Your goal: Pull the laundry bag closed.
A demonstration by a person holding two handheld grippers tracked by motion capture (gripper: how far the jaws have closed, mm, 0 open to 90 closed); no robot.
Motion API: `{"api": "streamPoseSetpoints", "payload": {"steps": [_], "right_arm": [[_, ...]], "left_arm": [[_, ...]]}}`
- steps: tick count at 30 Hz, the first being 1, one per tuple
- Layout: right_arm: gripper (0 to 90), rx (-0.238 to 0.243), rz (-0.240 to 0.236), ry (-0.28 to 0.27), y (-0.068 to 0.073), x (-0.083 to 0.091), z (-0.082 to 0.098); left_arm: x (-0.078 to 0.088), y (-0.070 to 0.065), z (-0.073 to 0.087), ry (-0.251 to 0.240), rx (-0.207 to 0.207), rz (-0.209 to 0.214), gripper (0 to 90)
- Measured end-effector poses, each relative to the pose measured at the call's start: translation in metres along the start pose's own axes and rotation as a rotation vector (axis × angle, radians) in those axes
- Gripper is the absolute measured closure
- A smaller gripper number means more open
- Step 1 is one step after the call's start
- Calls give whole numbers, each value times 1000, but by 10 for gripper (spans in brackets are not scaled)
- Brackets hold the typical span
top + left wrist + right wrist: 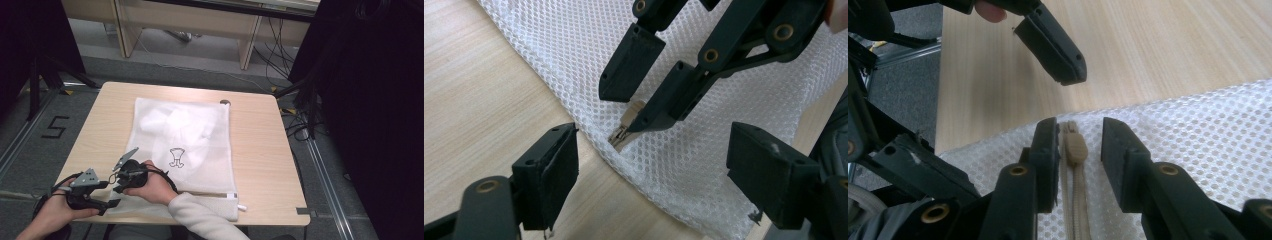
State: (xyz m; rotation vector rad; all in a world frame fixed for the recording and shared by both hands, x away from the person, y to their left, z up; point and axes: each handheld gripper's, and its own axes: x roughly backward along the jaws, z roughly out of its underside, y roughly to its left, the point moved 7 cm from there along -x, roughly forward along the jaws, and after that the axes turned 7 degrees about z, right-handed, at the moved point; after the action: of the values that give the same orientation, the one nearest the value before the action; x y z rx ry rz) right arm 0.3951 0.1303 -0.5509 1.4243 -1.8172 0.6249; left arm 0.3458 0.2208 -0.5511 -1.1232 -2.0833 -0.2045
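Note:
A white mesh laundry bag (pixel 200 150) with white clothes inside lies flat on the wooden table (pixel 255 145). Its beige zipper pull (pixel 626 131) sits at the bag's near left corner. My right gripper (pixel 1078 127) is open with a narrow gap, one jaw on each side of the zipper pull (pixel 1075 149), not clamped on it. In the high view the right gripper (pixel 116 183) reaches across from the right hand. My left gripper (pixel 654 150) is open wide just beyond that corner, its jaws straddling the bag's edge. In the high view the left gripper (pixel 114 195) is at the table's front left.
The bag's zipper edge (pixel 220 196) runs along the table's front edge. A small dark round thing (pixel 225 102) lies by the bag's far right corner. Bare wood shows left and right of the bag. Black stands and cables (pixel 300 100) are beyond the table's right side.

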Motion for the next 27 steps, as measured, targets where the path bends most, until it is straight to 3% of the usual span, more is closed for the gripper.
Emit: {"api": "streamPoseSetpoints", "payload": {"steps": [1,2,8,11,15,19,21,25,27], "right_arm": [[691,-29,-2,17,2,0,1],[694,-5,-3,6,1,-2,0],[731,-17,-19,13,4,-6,1],[796,3,-3,19,4,-7,0],[818,8,-4,19,6,-7,-2],[819,12,-4,19,6,-1,-3],[820,20,-7,18,6,6,-5],[820,30,-2,7,7,13,-8],[820,24,-2,2,8,18,-9]], "left_arm": [[0,0,0,2,0,2,204],[0,0,0,-2,0,0,204],[-1,1,1,4,1,0,203],[-1,1,1,3,5,-5,204],[-1,1,1,2,10,5,204],[-1,0,1,0,11,8,205],[-2,1,1,-2,34,3,207],[-2,1,0,-2,23,10,217],[-3,-1,0,-17,43,14,231]]}}
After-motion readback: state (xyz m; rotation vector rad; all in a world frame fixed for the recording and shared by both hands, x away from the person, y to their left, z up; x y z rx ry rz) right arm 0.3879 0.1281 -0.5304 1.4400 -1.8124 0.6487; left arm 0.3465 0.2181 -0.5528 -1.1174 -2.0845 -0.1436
